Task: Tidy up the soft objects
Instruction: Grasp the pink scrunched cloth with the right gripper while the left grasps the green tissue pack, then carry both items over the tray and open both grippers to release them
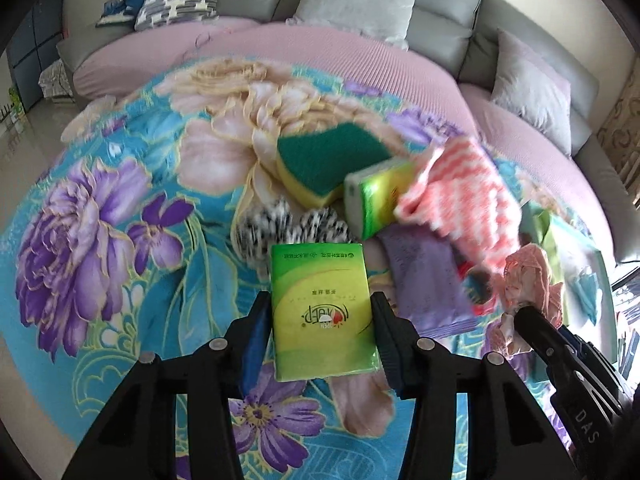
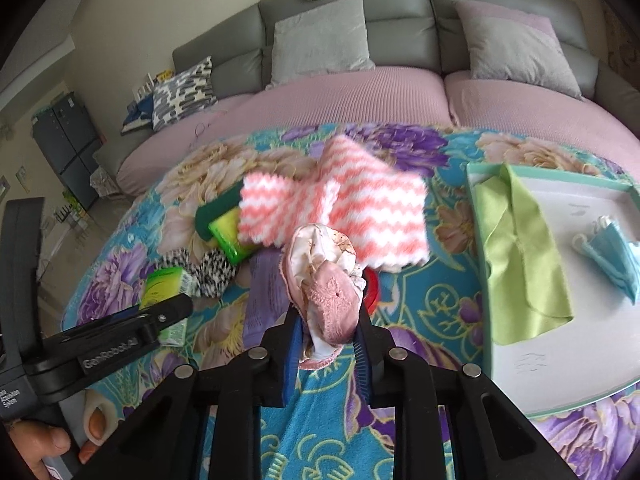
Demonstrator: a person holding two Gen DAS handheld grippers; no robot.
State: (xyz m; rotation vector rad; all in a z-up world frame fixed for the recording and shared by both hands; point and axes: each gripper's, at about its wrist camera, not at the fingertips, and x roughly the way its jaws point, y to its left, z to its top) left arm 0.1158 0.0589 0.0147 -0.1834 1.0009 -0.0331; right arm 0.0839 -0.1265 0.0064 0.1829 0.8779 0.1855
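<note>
Item 1: left gripper (image 1: 322,320), clamping a green tissue pack (image 1: 322,312) by its long sides above the floral blanket (image 1: 100,200). The right wrist view is showing the same pack (image 2: 164,284) partly hidden behind the left gripper's black finger.

Item 2: right gripper (image 2: 328,340), pinching a bunched pink cloth (image 2: 328,280) between its blue pads; the left wrist view is catching only this bundle (image 1: 532,280) at the right edge.

Item 3: pile on the blanket. A green-and-yellow sponge (image 1: 328,160) is lying beside a second tissue pack (image 1: 376,196); a pink-and-white zigzag towel (image 1: 460,200) is draping over that pack's end. A black-and-white fuzzy item (image 1: 288,228) is sitting just beyond the held pack, and a purple cloth (image 1: 424,280) is lying flat to its right.

Item 4: teal-rimmed tray (image 2: 480,240), showing fully in the right wrist view alone, is carrying a light green cloth (image 2: 520,248) hanging over its near rim and a blue face mask (image 2: 612,256).

Item 5: grey sofa (image 2: 400,8) with cushions, standing behind both views.
</note>
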